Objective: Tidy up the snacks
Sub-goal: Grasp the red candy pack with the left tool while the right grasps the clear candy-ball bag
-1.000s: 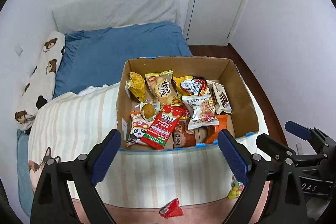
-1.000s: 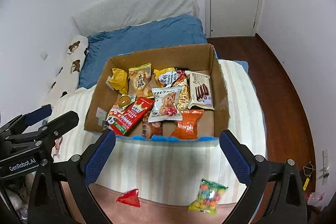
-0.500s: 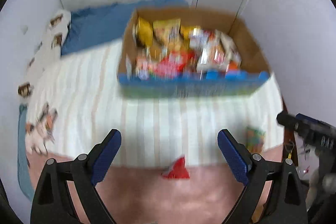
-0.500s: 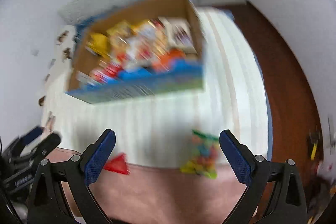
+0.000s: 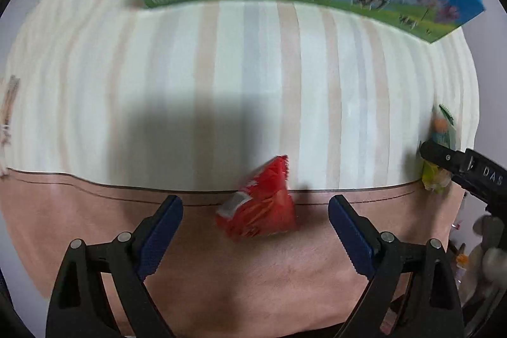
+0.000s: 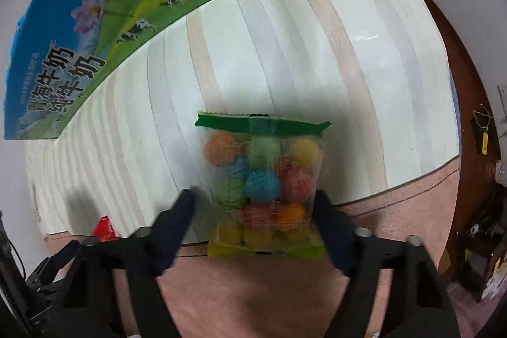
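Two grippers low over the bed: left gripper [image 5: 255, 222] spread wide, red snack packet [image 5: 258, 208] lying between its fingers on the pink hem. Right gripper [image 6: 253, 213] spread around the candy-ball bag [image 6: 263, 189], fingers flanking it. Beyond, the striped blanket [image 5: 221, 91], then the printed box [image 6: 88, 30].

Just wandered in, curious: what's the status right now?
Both claws open. Right claw straddling clear bag of coloured candy balls; left claw over red foil snack packet. Nothing blocking.
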Demonstrator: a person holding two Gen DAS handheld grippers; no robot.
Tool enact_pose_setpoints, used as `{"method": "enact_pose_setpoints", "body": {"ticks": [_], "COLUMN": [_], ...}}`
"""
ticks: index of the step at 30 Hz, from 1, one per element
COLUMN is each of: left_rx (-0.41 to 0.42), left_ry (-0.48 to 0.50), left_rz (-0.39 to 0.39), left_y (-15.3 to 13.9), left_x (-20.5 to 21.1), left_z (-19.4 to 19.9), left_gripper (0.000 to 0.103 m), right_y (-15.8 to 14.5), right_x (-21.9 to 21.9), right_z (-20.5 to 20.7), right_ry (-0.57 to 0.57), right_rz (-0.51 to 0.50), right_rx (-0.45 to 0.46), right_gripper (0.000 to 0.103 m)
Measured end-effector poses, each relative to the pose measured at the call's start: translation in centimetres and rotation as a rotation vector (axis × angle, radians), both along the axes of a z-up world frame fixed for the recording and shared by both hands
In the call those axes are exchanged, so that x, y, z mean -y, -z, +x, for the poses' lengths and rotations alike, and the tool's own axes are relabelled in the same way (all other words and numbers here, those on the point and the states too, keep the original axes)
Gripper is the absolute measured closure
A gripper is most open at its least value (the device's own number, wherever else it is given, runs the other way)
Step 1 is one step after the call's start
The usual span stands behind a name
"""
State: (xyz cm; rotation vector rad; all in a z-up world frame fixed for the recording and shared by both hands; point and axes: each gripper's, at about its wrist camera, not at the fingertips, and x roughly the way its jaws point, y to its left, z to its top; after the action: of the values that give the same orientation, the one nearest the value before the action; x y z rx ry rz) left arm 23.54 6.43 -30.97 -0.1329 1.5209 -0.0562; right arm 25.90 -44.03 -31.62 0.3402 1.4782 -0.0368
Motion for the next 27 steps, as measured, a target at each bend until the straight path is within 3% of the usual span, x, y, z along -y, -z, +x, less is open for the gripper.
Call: {"method": "enact_pose_setpoints", "body": {"ticks": [2,4,7,15,21,27], "left_rx": [-0.016,-0.029,-0.025,-0.045,-0.076,-0.088], "left_ry": [0.011,0.019,0.015,0.004,0.002,0.021], "left_rz": [-0.006,-0.008,-0.005,0.01,-0.001,0.011], "left_y": [1.0,1.7,2.1,2.1,3.4,4.6], "left_x": [0.4,0.6,0.3,-1.8,-2.3,-2.1], "left_z": [0.2,0.3,0.1,-4.0,-5.3,-5.3], "left_gripper": [0.016,0.043,0.054,0.056,0.055,0.054], "right_y": [0.1,0.0,-0.1,0.9,1.7,2.6], "right_x": [-0.4,-1.2,-2.7,-6.0,-5.9,-6.9], "right_z": [-0.3,-1.0,-2.3,-7.3,-7.6,-7.0], "right_ry": [-0.014,-0.05,-0.114,-0.265,-0.229,-0.21], "right_rz": [-0.006,0.003,0.0,0.017,0.03,0.034], "right_rx": [0.007,0.007,0.0,-0.072,-0.089,-0.098], "right_gripper": [0.043,0.044,0.044,0.044,0.042,0.033]}}
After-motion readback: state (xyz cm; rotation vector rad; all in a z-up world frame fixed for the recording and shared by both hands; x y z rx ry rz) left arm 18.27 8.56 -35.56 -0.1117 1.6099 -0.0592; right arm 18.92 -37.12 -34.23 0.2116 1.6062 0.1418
